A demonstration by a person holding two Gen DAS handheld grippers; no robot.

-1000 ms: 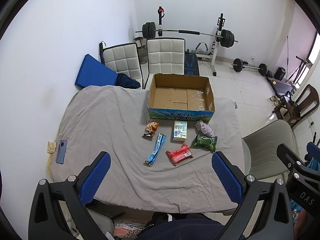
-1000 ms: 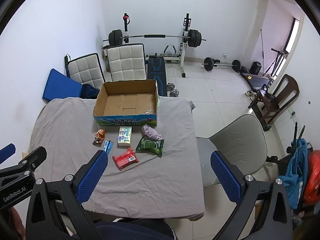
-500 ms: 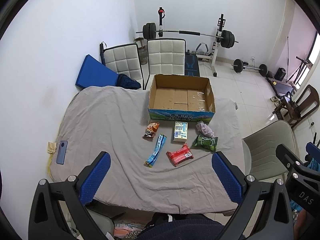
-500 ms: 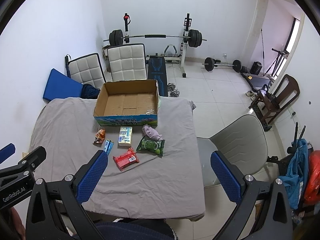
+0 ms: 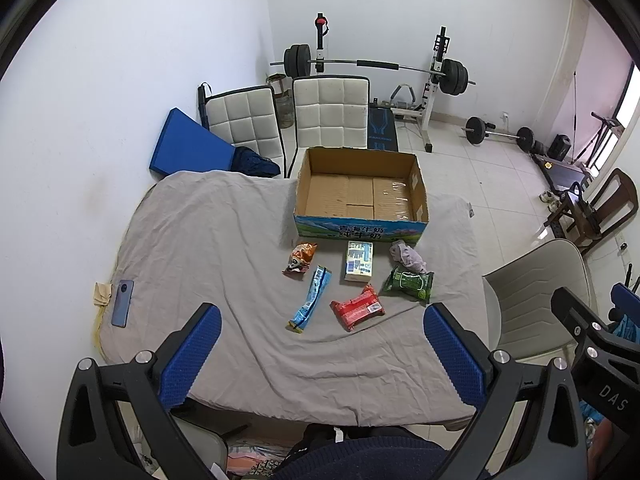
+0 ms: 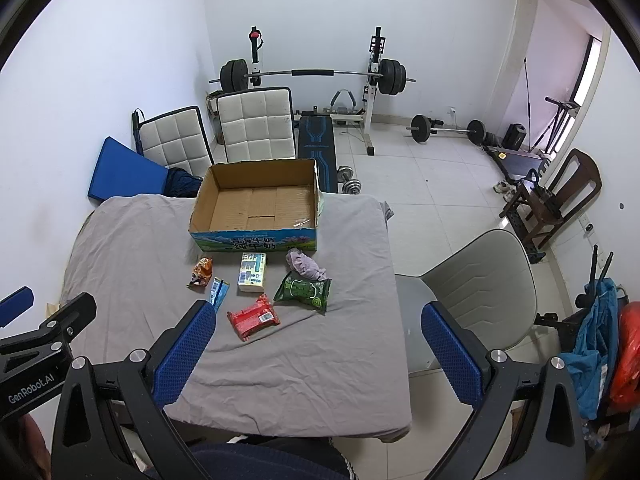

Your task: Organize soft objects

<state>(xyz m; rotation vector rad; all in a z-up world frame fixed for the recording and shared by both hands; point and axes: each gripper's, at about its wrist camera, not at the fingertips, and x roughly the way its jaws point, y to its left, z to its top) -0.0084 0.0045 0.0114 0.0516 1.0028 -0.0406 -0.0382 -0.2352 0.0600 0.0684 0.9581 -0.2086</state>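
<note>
An open, empty cardboard box (image 5: 360, 196) (image 6: 256, 204) stands at the far side of a table under a grey cloth (image 5: 208, 248) (image 6: 320, 352). In front of it lie an orange snack bag (image 5: 300, 258) (image 6: 201, 272), a long blue packet (image 5: 311, 298) (image 6: 219, 291), a white tissue pack (image 5: 359, 261) (image 6: 252, 272), a red packet (image 5: 357, 311) (image 6: 253, 317), a green wipes pack (image 5: 408, 283) (image 6: 303, 290) and a crumpled lilac cloth (image 5: 408, 255) (image 6: 302, 264). My left gripper (image 5: 320, 354) and right gripper (image 6: 316, 354) are both open and empty, held high above the near table edge.
A phone (image 5: 122, 303) lies at the table's left edge. A grey chair (image 6: 480, 292) stands right of the table. Two white padded chairs (image 5: 330, 110) and a blue mat (image 5: 188, 148) stand behind it. A barbell rack (image 6: 312, 76) is at the back wall.
</note>
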